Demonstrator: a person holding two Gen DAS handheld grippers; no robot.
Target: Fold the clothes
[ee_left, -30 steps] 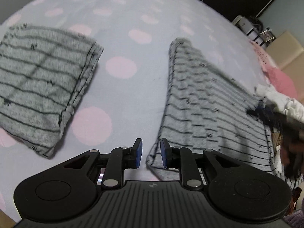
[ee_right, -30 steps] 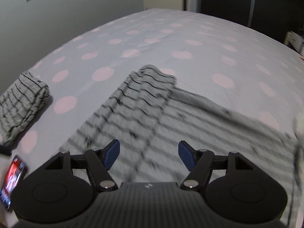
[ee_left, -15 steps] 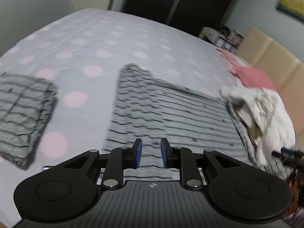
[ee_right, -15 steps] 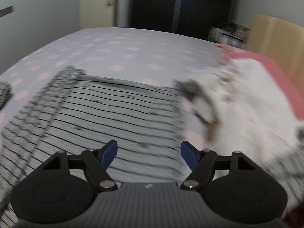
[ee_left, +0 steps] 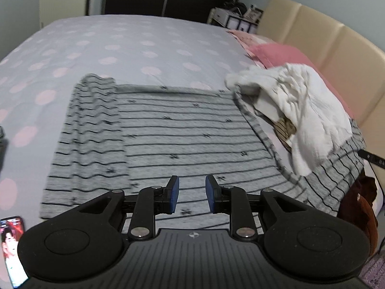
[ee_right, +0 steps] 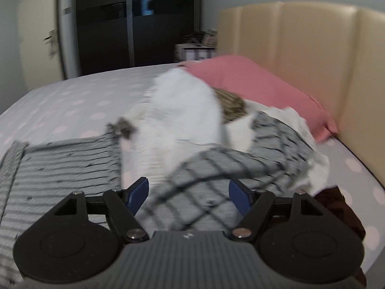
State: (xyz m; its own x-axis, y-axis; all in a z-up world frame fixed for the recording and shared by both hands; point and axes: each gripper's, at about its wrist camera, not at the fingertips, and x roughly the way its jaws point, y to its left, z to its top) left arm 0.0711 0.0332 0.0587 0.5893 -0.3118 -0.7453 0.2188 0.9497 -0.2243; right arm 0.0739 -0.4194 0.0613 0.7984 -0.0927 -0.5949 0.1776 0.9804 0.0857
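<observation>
Striped shirt: soft grey cloth with thin black lines, flat on the bed, just in front of the left hand-held gripper.
Left hand-held gripper: blue pads a little apart, holding nothing.
Right hand-held gripper: wide open, over the shirt's rumpled sleeve part.
White cloth: crumpled heap on the shirt's right side.
Pillow: pink, smooth.

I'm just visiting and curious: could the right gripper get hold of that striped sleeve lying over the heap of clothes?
Probably yes. The right gripper has its jaws wide apart, and the striped sleeve lies directly ahead between them, on top of the white garment, with nothing covering it. The picture is blurred, so closeness is uncertain.
</observation>
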